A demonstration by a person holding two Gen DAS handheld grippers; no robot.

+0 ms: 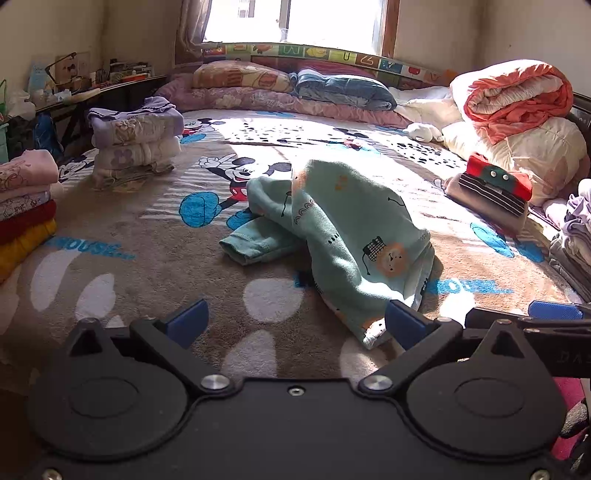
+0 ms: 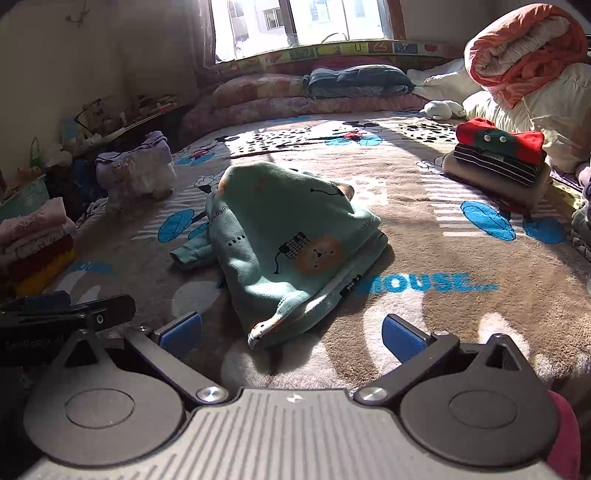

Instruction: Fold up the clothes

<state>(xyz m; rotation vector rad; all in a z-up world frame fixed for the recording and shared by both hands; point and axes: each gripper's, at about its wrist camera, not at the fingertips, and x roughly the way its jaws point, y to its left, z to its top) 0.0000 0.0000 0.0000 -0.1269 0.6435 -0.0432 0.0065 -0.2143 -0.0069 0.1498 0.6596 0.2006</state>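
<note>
Sunlight from the window (image 1: 332, 18) falls across a bed covered by a brown cartoon-mouse blanket (image 1: 147, 258), and everything below is placed relative to the mint-green garment (image 1: 343, 229) lying crumpled near the blanket's middle.

Far to the garment's left, at the bed's edge, sits a stack of folded clothes in pink, red and yellow (image 1: 26, 199). Behind and left of the garment stands a second folded stack in lilac and cream (image 1: 136, 140). Just left of the garment one of its own sleeves (image 1: 255, 243) trails flat on the blanket.

The garment itself is humped up rather than flat, printed with lions, and its near hem reaches toward both cameras. The left hand-held gripper (image 1: 295, 325) hovers over the blanket just in front of the garment, blue-padded fingers spread wide with nothing between them; its right finger (image 1: 404, 325) overlaps the garment's near corner in the left wrist view, though contact cannot be judged. The right hand-held gripper (image 2: 291, 334) is likewise spread apart and empty, the garment's near hem lying between and just beyond its fingers.

Behind the garment, pillows (image 1: 343, 90) line the headboard. To the garment's right rests a folded pile topped by a red and green piece (image 1: 495, 184), with rolled orange-and-white bedding (image 1: 517, 96) behind that.
</note>
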